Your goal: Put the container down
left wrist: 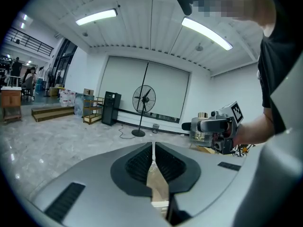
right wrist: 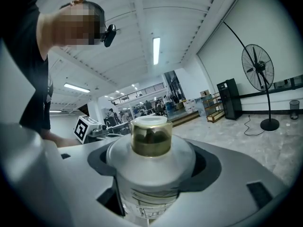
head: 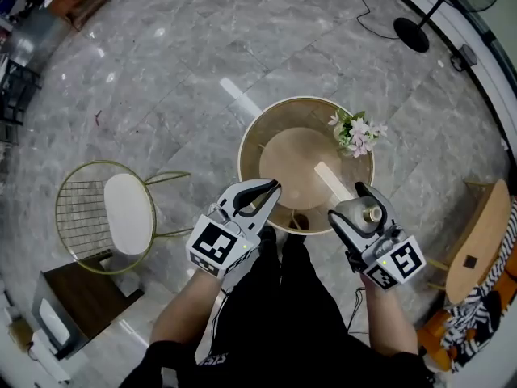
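The container (head: 371, 214) is a clear bottle with a gold cap and a printed label. My right gripper (head: 361, 206) is shut on it and holds it upright over the near right edge of the round tan table (head: 292, 158). In the right gripper view the container (right wrist: 151, 148) stands between the jaws of the right gripper (right wrist: 152, 178) and fills the middle. My left gripper (head: 270, 190) hovers over the table's near left edge, shut with nothing in it. The left gripper view shows its jaws (left wrist: 154, 163) closed and the right gripper (left wrist: 215, 126) with the container (left wrist: 202, 130) off to the right.
A pot of pink and white flowers (head: 356, 132) stands at the table's far right rim. A wire chair with a white seat (head: 125, 212) is to the left, and a wooden stool (head: 477, 241) to the right. A floor fan (head: 413, 33) stands beyond.
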A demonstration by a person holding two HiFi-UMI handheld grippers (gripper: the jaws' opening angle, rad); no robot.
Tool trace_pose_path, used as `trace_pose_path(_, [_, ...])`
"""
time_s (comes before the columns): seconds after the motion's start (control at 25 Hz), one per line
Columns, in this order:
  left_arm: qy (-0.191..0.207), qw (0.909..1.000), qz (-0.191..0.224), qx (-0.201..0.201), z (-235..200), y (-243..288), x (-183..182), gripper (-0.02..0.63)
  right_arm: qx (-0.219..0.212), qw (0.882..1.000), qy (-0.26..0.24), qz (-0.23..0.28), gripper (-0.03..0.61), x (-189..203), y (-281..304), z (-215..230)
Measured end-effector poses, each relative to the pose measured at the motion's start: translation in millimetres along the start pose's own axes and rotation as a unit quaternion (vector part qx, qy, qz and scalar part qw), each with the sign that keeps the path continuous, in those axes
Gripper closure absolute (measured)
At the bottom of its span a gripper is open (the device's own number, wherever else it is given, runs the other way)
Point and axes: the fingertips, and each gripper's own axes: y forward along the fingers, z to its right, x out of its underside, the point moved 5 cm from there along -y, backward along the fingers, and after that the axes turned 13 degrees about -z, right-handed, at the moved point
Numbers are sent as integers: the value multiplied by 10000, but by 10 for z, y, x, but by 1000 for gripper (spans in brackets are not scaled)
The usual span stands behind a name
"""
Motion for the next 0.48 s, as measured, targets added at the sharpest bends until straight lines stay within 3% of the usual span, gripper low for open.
trace_pose_path(0.48, [-586, 9976, -277, -255, -521, 893, 894, 580, -271, 9981, 95, -537, 230, 972, 827, 624])
